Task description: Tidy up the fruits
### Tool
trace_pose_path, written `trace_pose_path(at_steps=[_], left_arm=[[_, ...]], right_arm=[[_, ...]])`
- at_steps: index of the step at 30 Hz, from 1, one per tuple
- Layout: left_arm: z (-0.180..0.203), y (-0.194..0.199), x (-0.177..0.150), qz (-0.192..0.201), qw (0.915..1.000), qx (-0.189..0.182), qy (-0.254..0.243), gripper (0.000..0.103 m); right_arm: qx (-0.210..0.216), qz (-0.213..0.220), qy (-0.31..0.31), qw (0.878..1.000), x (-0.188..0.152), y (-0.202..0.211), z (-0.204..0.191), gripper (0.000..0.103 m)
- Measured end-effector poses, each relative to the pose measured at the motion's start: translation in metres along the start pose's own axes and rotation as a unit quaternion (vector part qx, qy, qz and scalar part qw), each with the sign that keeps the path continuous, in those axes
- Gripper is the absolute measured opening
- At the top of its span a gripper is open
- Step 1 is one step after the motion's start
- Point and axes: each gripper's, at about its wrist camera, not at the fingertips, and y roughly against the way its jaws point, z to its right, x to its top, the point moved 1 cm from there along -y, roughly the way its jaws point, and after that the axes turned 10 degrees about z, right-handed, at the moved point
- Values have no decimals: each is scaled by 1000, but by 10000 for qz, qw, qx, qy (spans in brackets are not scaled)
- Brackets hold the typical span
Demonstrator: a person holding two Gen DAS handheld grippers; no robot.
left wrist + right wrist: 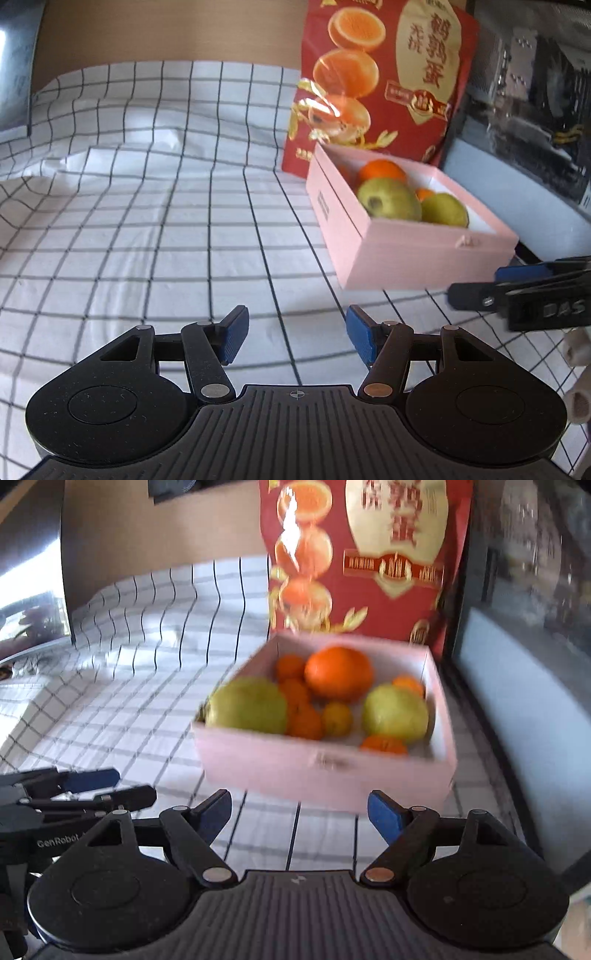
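Checked tablecloth [147,221] (creased), brown wall [166,29]

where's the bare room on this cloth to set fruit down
The checked tablecloth is bare left of the pink box, back to the brown wall, and between the box and both open grippers, left and right. Crowded: the box itself, full of oranges and green fruits, with the red bag right behind it.

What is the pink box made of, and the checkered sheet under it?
The pink box looks like matte cardboard: flat stiff walls, sharp folded corners, thin white-lined rim. The checkered sheet looks like soft woven cloth, since it wrinkles and sags in folds. Neither is certain from looks alone.
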Motion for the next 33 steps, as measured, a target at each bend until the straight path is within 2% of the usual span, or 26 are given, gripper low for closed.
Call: trace_pose_path(at_steps=[4, 9, 13, 17, 27, 33], left_arm=[[13, -8, -8, 41, 9989, 308, -352, 62], [19, -14, -5, 21, 9979, 499, -410, 63], [26, -19, -4, -15, 9966, 628, -539, 65], [26, -21, -3, -10, 9966, 656, -493, 66], [26, -22, -3, -21, 9962, 686, -532, 67], [28, -22, -3, -21, 9962, 687, -533, 67]], right_arm=[[-58, -260, -109, 9996, -17, -18, 0, 82], [-231, -246, -58, 9994, -27, -27, 2, 82], [-522, -58, -68, 9986, -34, -31, 2, 97], [-639, -113, -153, 9978, -33, -33, 6, 103], [-798, 175, -213, 9964, -42, -30, 3, 103], [-835, 198, -228, 9960, -42, -30, 3, 103]])
